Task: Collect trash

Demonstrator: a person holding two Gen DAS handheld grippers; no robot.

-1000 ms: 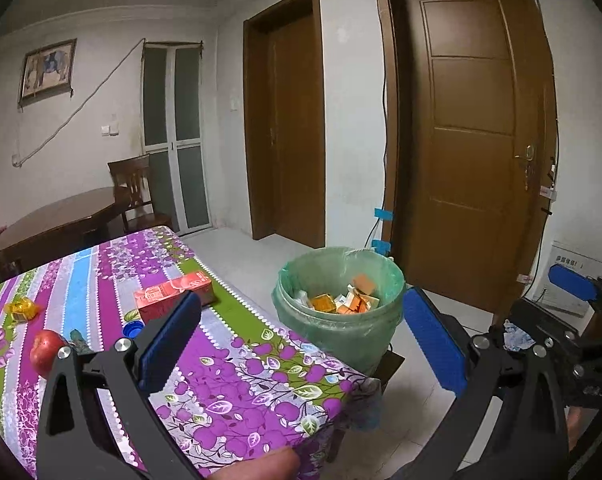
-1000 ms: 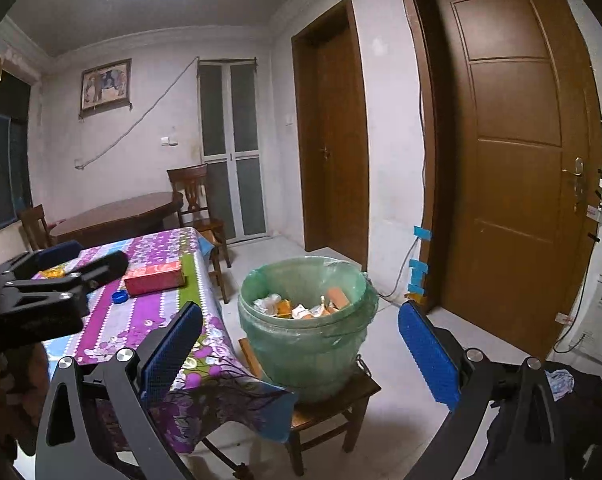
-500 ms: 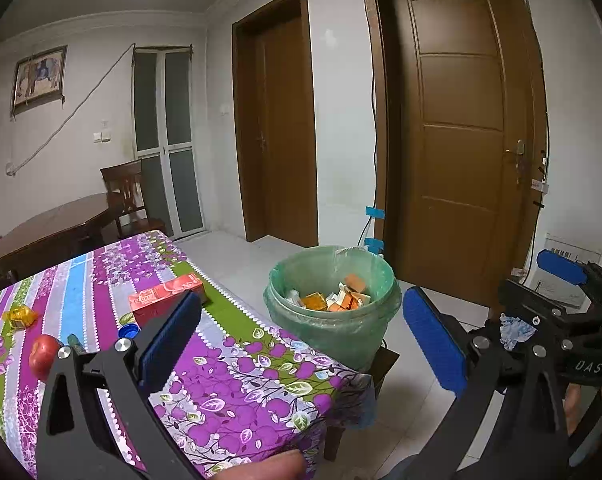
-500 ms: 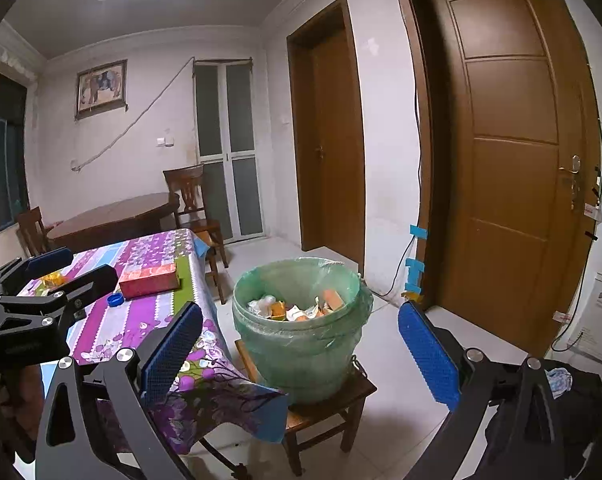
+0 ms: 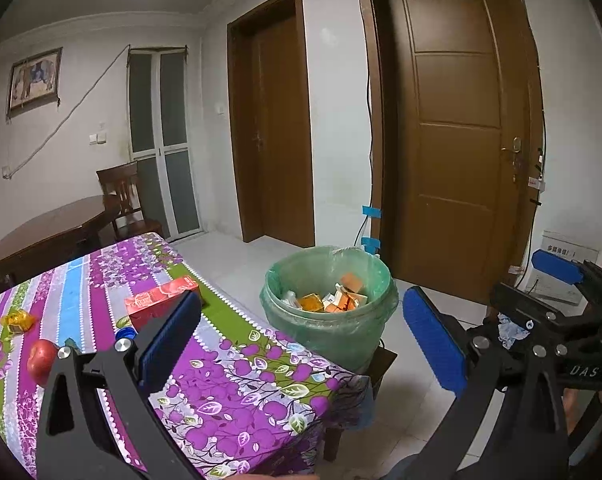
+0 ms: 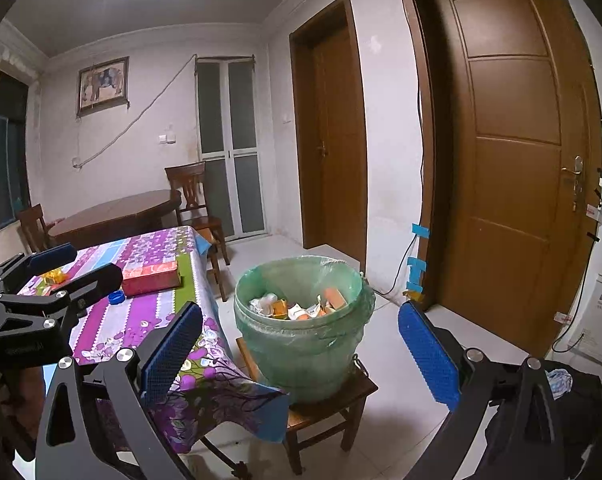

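White-walled and tiled, the room holds a table draped in a purple flowered cloth (image 5: 237, 376) at the left, with two brown wooden doors (image 5: 461, 184) on the far right wall. On the cloth's far left lie a crumpled yellow wrapper (image 5: 17, 320) and a red apple (image 5: 41, 361), then a blue bottle cap (image 5: 125, 334) just beside a flat red cardboard box (image 5: 157, 300); these look like the pieces left to gather, though the apple may not count as trash. Next comes the left gripper (image 5: 301, 344), its blue-padded jaws spread wide with nothing between them, raised over the near table edge, probably so it can come down on any of those items. Right of the table stands a round bucket lined with a green plastic bag (image 6: 301, 336), set on a low wooden stool (image 6: 333, 400), which lifts its rim near table height so drops are short; orange and white cartons already lie inside. Furthest right, the right gripper (image 6: 297, 352) also hangs wide and empty, facing the bucket, apparently free for another pickup.
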